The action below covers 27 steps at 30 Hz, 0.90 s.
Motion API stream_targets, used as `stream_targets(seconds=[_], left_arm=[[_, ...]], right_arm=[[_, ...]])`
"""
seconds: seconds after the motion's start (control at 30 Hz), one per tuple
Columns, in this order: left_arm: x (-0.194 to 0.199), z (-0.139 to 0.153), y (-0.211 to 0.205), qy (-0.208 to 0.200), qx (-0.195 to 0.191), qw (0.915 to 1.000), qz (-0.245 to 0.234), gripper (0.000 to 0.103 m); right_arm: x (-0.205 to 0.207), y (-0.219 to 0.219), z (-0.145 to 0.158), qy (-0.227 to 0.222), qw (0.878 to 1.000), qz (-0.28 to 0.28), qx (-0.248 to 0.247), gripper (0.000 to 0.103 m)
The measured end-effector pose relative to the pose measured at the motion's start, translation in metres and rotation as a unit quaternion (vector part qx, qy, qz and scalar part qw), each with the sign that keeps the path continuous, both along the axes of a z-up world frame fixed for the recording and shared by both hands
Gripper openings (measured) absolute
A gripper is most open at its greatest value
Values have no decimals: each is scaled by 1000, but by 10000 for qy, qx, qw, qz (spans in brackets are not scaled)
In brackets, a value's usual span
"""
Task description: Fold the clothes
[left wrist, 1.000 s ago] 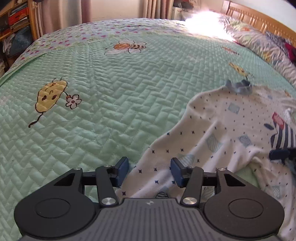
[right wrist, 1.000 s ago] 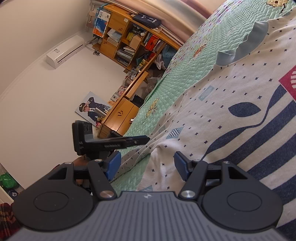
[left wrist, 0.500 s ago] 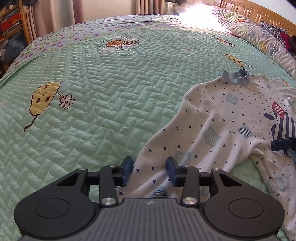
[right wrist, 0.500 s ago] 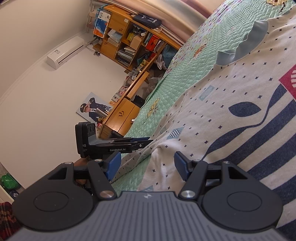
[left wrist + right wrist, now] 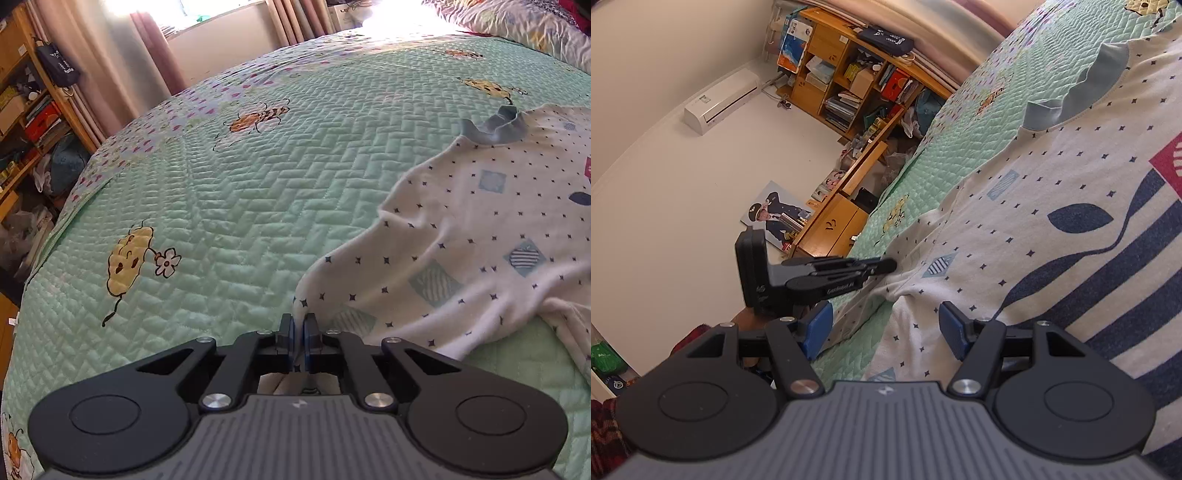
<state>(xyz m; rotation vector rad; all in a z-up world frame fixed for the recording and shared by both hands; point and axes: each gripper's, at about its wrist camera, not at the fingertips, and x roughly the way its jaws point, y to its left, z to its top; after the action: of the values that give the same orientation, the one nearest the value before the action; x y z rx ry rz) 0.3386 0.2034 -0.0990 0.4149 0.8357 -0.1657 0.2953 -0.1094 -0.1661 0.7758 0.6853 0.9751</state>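
The left gripper point(image 5: 299, 328) has just been closing and now pinches a corner of the white patterned shirt point(image 5: 480, 236), which lies on the bed point(image 5: 221, 206) toward 3 o'clock — its far side cut off by the frame edge. The right gripper point(image 5: 886, 328) hangs wide open over the shirt's edge, gripping nothing; the cloth under its body is hidden.

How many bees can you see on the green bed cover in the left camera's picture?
2 whole bees: one mid-quilt, one far right near the shirt collar. A third peeks in bottom-left; the shirt may hide more.
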Motion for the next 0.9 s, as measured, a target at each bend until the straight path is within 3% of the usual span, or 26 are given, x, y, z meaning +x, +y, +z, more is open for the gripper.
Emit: stream_targets(seconds=[0.1, 0.17, 0.2, 0.27, 0.3, 0.43, 0.47, 0.57, 0.63, 0.77, 0.9], left_arm=[[4, 2, 14, -162, 49, 9995, 284, 38], [-2, 8, 31, -153, -203, 9988, 423, 44], [-7, 11, 40, -209, -178, 9975, 653, 55], [-19, 18, 60, -361, -101, 9931, 1111, 65], [-27, 22, 72, -414, -230, 9909, 1260, 65], [-61, 38, 117, -500, -1546, 9719, 1706, 66], [-69, 40, 123, -509, -1651, 9694, 1744, 67], [-80, 33, 132, -405, -1277, 9741, 1822, 68], [-84, 25, 141, -233, -1451, 9727, 1797, 68], [-89, 4, 144, 64, -1411, 9772, 1583, 68], [-94, -1, 146, 3, -1552, 9767, 1485, 68]], right_arm=[[0, 0, 0, 5, 10000, 6, 6, 65], [0, -1, -1, 7, 10000, 10, 19, 65], [0, -1, -1, 9, 10000, 10, 27, 65], [0, -2, -1, 12, 10000, 10, 32, 65], [0, -2, -1, 10, 10000, 9, 28, 65], [-1, -2, 0, 6, 10000, 7, 17, 65], [-1, -2, 0, 4, 10000, 6, 14, 65], [-1, -1, 0, -2, 10000, 3, -4, 65], [-1, 0, 1, -6, 10000, 0, -21, 65], [-1, 1, 1, -10, 10000, -5, -36, 65], [-1, 2, 1, -20, 10000, -6, -64, 65]])
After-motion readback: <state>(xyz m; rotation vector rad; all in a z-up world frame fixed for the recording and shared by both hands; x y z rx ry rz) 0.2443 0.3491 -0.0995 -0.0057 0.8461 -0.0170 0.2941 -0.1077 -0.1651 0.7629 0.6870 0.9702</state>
